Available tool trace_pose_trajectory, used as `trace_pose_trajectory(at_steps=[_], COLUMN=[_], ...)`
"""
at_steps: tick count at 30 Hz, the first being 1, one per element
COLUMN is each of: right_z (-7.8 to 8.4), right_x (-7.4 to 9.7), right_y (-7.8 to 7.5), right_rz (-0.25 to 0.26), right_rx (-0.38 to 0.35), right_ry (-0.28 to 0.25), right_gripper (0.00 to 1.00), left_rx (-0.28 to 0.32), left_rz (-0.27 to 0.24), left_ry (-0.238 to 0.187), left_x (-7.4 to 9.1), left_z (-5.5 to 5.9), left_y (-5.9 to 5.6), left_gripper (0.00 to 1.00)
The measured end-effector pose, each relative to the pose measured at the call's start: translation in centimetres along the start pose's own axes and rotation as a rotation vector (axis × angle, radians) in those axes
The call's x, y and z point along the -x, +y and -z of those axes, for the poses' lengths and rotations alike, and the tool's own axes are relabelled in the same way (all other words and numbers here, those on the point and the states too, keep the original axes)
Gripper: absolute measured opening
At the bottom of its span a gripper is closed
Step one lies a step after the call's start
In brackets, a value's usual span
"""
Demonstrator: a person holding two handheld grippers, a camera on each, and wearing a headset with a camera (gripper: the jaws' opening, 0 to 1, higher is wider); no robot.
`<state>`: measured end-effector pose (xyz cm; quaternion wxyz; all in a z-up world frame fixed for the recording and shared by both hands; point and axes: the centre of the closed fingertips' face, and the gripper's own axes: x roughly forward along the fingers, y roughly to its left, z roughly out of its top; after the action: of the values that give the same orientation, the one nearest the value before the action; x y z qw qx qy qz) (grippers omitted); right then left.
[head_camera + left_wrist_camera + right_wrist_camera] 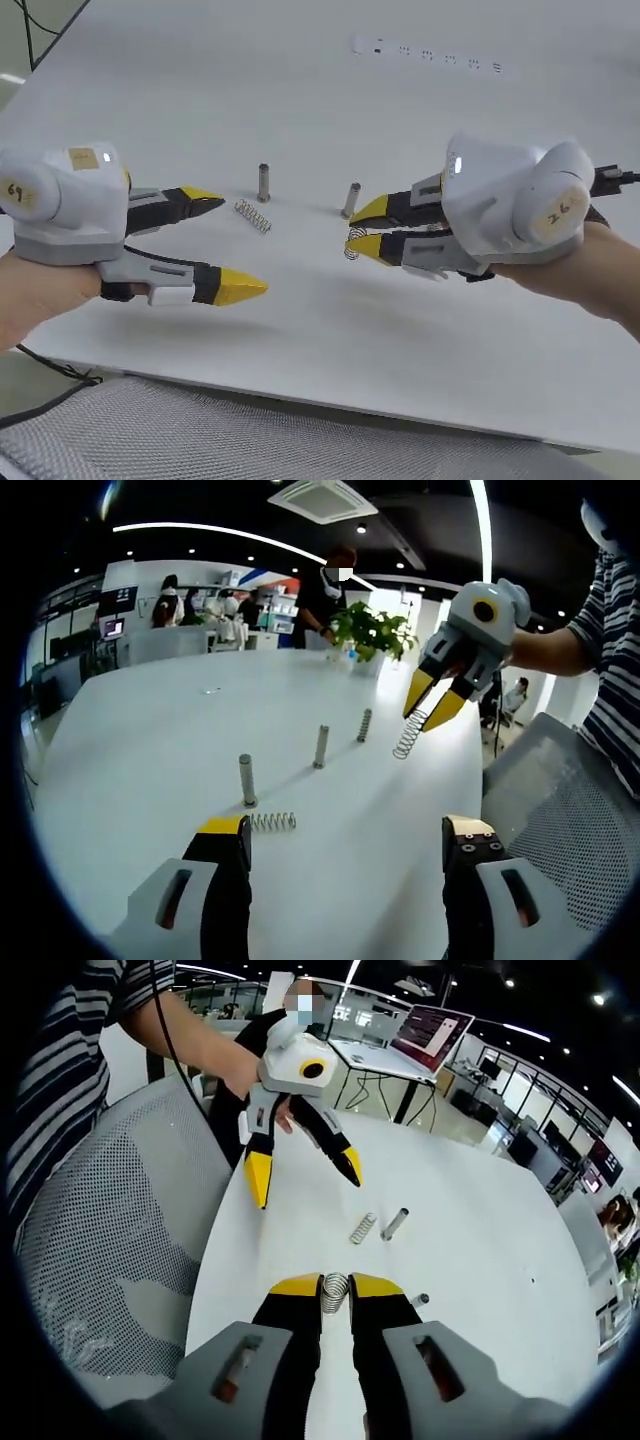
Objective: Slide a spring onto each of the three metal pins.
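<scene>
Right tongs (365, 228) are clenched on a spring (352, 247), pinched near its upper end so that most of the coil hangs free below the tips — a good hold for threading, provided the free end is steered rather than swung. The nearest pin (351, 200) stands on the bench (300, 340) just beyond those tips, so the move looks like a short one: bring the spring's open lower end over the pin's top, turn the wrist until coil and pin run along one line, then lower straight down. The spring hangs slanted in the left gripper view. I judge that a slanted approach would catch a coil on the pin's edge or tip the pin over, since nothing seems to fix it in place. Let go only once several turns have dropped around the shaft. Left tongs (225, 240) are released, jaws wide, holding nothing. A second spring (253, 215) lies flat just past their farther tip, with the other pin (264, 182) a little beyond it — they could steady the nearest pin, or wait to take that spring.
</scene>
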<state>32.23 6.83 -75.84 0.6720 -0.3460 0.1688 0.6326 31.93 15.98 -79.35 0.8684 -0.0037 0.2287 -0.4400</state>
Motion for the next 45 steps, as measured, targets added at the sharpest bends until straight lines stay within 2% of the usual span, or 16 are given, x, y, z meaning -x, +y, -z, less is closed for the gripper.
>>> trace_pose_trajectory(at_steps=[4,13,18,24,26,32,38,45], right_z=[0.3,0.5,0.5,0.9,1.0,0.9,1.0,1.0], right_x=[0.0,-0.2,-0.1,0.0,-0.1,0.4,0.0,-0.8], right_y=[-0.2,-0.8,-1.6,-3.1,-4.4,-6.9,-8.3,-9.6], right_rz=[0.003,0.004,0.014,0.042,0.059,0.118,0.147,0.155], right_rx=[-0.010,-0.042,-0.041,-0.058,-0.075,-0.132,-0.158,-0.171], right_ry=[0.004,0.009,0.015,0.027,0.024,0.012,0.023,0.031], right_gripper=[0.12,0.12,0.12,0.12,0.12,0.12,0.12,0.12], left_rx=[0.019,0.024,0.022,0.029,0.029,0.033,0.037,0.037], left_rz=[-0.043,-0.110,-0.110,-0.114,-0.114,-0.115,-0.110,-0.110], left_ry=[-0.005,-0.010,-0.018,-0.021,-0.022,-0.028,-0.038,-0.046], left_x=[0.8,1.8,2.0,2.2,2.3,2.3,2.2,2.3], left_z=[0.4,0.5,0.4,0.6,0.6,0.7,0.7,1.0], left_y=[1.1,2.4,2.3,2.4,2.4,2.6,2.5,2.6], left_gripper=[0.84,0.97,0.97,0.97,0.97,0.97,0.97,0.97])
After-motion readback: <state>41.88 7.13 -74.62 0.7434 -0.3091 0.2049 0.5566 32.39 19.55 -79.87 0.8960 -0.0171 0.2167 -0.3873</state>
